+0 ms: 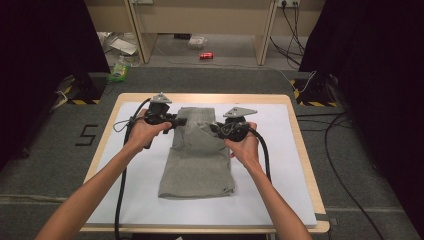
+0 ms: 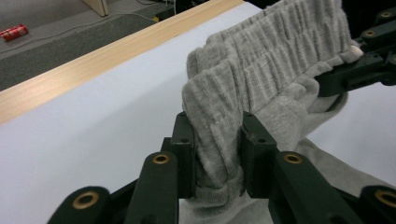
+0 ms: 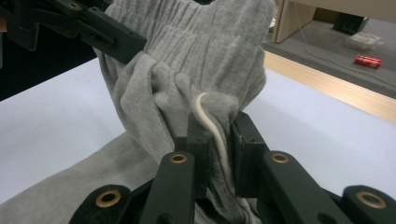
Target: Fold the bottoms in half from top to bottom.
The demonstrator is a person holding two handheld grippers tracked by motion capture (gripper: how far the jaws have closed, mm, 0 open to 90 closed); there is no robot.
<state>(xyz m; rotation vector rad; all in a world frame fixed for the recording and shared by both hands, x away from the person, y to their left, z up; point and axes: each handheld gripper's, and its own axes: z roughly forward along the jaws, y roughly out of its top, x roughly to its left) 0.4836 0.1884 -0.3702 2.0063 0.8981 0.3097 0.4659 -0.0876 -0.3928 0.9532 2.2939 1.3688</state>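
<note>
Grey sweatpants [image 1: 197, 160] lie folded lengthwise on the white mat [image 1: 280, 190], leg end nearest the person, waist end raised off the surface farther up. Near edge of the mat meets the pale wooden table rim [image 1: 310, 185]. Both forearms come in from the bottom of the high view. Left hand [image 1: 142, 131] carries the left gripper [image 1: 181, 121] at the waistband's left side; right hand [image 1: 245, 142] carries the right gripper [image 1: 214, 128] at its right side, the two grippers near each other above the cloth. Left gripper view: its two black jaws are closed down to the thickness of the fabric, pinching a fold of the ribbed elastic waistband [image 2: 261, 60] between the pads; the other gripper's jaws show at the upper right of that view, also on the band. Right gripper view: jaws likewise drawn in tight on bunched waistband cloth, with a white drawstring [image 3: 210, 123] running down between them. Cables trail back along both arms. Beyond the table, grey carpet; a red can [image 1: 206, 55] lies on the floor by wooden furniture legs [image 1: 263, 35]; black curtains to either side.
</note>
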